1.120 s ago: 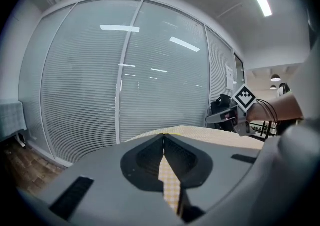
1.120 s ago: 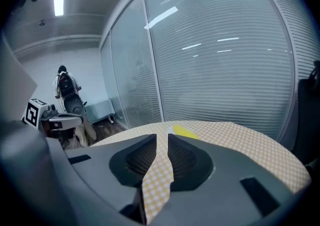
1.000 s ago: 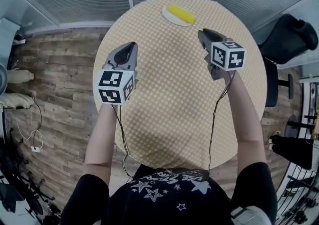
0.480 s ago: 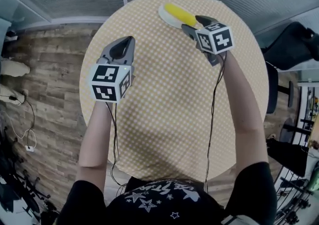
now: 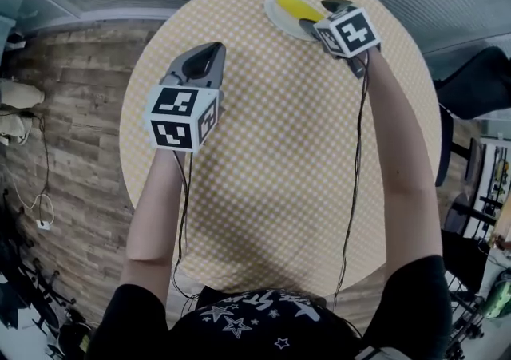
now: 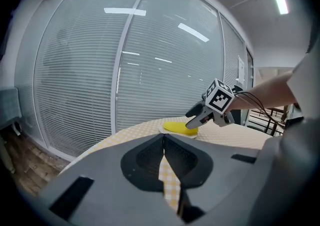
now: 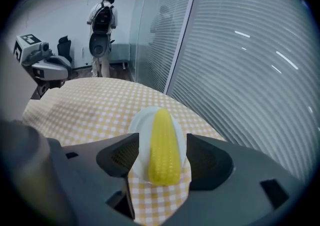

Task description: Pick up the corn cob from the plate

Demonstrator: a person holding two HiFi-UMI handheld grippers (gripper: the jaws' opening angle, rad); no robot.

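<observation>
A yellow corn cob (image 5: 295, 7) lies on a small white plate (image 5: 277, 17) at the far edge of the round checked table (image 5: 279, 151). My right gripper (image 5: 318, 17) is tilted down over the plate, and its jaws have just been opening. In the right gripper view the cob (image 7: 163, 145) lies lengthwise between the two wide-apart jaws, and neither pad presses on it. My left gripper (image 5: 209, 53) hovers over the left part of the table, shut and empty. From the left gripper view I see the cob (image 6: 177, 128) and the right gripper (image 6: 196, 121) far ahead.
A glass wall with blinds (image 6: 125, 69) runs just behind the table's far edge. A black chair (image 5: 479, 71) stands to the right of the table. A person with a backpack (image 7: 102, 19) stands far off across the room. Wood floor (image 5: 72, 111) lies to the left.
My right gripper has travelled up and left to the plate, rolled, and its jaws have opened around the cob. My left gripper has shifted slightly forward.
</observation>
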